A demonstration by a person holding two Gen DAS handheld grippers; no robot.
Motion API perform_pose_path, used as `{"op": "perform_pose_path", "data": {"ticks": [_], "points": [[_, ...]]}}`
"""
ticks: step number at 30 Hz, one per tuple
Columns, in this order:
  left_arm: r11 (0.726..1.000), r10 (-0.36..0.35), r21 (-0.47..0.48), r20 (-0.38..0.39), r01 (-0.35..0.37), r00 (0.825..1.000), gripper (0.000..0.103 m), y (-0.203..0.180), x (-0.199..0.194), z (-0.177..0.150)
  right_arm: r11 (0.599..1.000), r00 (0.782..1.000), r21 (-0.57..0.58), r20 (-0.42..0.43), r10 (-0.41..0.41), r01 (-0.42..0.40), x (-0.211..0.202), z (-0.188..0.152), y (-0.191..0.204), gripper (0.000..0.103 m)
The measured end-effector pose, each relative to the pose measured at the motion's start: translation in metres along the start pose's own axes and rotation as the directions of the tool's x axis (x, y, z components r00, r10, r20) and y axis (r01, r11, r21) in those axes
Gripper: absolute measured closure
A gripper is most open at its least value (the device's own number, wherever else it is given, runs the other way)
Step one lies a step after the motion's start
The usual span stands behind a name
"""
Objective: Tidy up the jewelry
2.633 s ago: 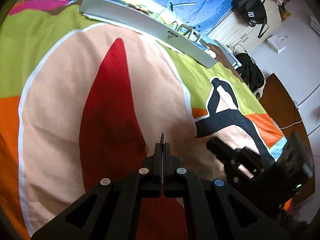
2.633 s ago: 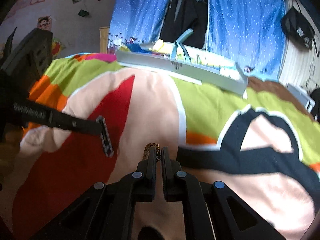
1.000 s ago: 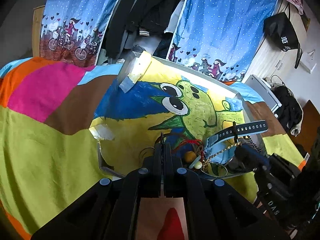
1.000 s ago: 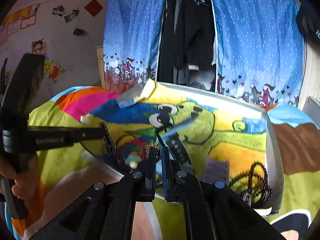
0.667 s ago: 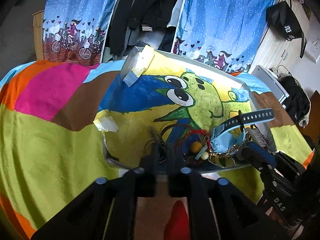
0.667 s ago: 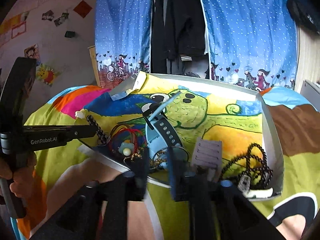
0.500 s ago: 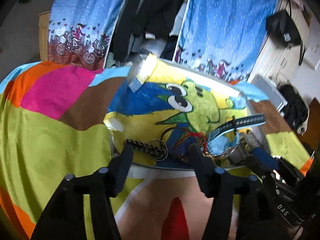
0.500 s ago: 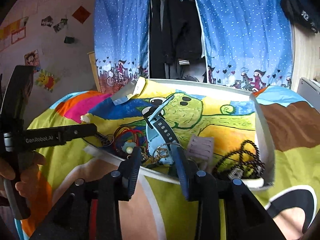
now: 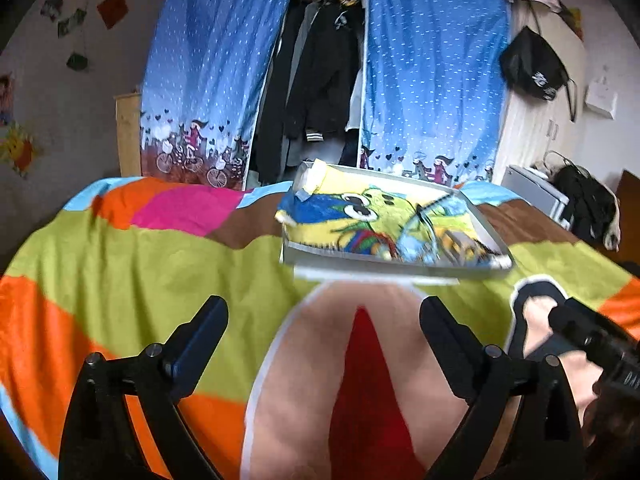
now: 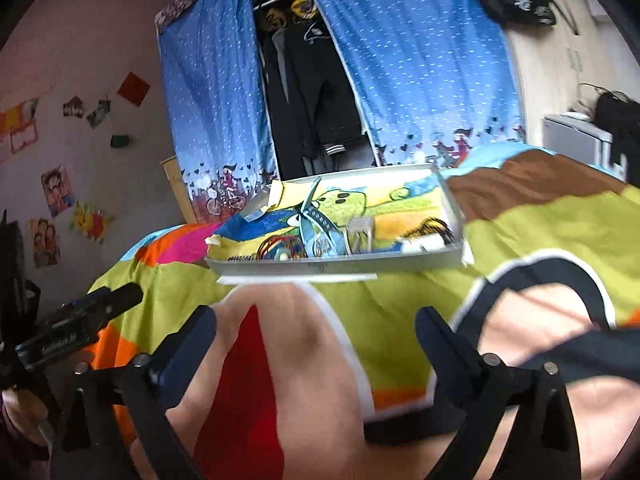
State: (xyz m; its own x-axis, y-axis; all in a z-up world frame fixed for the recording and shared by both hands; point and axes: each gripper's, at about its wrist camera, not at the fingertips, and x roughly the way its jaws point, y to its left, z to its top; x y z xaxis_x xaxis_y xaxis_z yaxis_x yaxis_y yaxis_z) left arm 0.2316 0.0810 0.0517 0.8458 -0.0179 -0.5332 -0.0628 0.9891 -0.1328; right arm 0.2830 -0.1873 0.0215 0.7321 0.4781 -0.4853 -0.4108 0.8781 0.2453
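**Inspector:** Blue dotted curtains (image 9: 432, 80) hang at the back of the room, parted on dark clothing (image 9: 316, 92) on a rail. A black bag (image 9: 532, 64) hangs on the wall beyond the curtain. Paper pictures (image 10: 60, 208) are stuck to the wall on the opposite side. Below all this lies a bedspread (image 9: 132, 264) in green, orange, pink, brown and red patches.

**Clerk:** And the jewelry?

**Inspector:** It sits in a shallow white tray (image 10: 360, 266) lined with a cartoon print, resting on the bedspread straight ahead of both tools and well beyond their tips. In the right wrist view, the tray holds a light blue watch (image 10: 316, 220) with its strap standing up, a black bead string (image 10: 432, 226) toward the far right end, a red cord bundle (image 10: 280, 244) left of the watch, and a small pale card (image 10: 360, 232) between watch and beads. The left wrist view is blurred; items there cannot be told apart.

**Clerk:** State of the tools?

**Inspector:** The left gripper (image 9: 324, 316) has its jaws spread wide, nothing between them, bedspread showing through the gap. The right gripper (image 10: 316, 324) is likewise spread wide and holds nothing. Each appears at the edge of the other's view: the right one low to the right of the left tool, the left one low to the left of the right tool. A hand (image 10: 16, 408) grips the left tool's handle.
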Motion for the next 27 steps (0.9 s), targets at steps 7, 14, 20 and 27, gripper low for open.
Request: {"op": "perform_pose_path", "data": {"ticks": [7, 14, 20, 27], "points": [[1.000, 0.001, 0.023, -0.012, -0.001, 1.000, 0.009, -0.007, -0.057, -0.049, 0.998, 0.998, -0.039, 0.037, -0.050, 0.052, -0.065, -0.050, 0.023, 0.000], [0.999, 0.012, 0.039, -0.017, -0.012, 1.000, 0.009, -0.009, -0.090, -0.080, 0.996, 0.997, -0.049, 0.050, -0.066, 0.069, -0.096, -0.081, 0.038, 0.000], [0.999, 0.012, 0.047, -0.016, -0.011, 1.000, 0.009, -0.009, -0.100, -0.090, 0.995, 0.997, -0.081, 0.046, -0.061, 0.065, -0.100, -0.086, 0.047, 0.000], [0.999, 0.005, 0.053, -0.019, -0.004, 1.000, 0.008, -0.008, -0.101, -0.095, 0.995, 0.996, -0.066, 0.056, -0.068, 0.072, -0.102, -0.087, 0.044, 0.000]]}}
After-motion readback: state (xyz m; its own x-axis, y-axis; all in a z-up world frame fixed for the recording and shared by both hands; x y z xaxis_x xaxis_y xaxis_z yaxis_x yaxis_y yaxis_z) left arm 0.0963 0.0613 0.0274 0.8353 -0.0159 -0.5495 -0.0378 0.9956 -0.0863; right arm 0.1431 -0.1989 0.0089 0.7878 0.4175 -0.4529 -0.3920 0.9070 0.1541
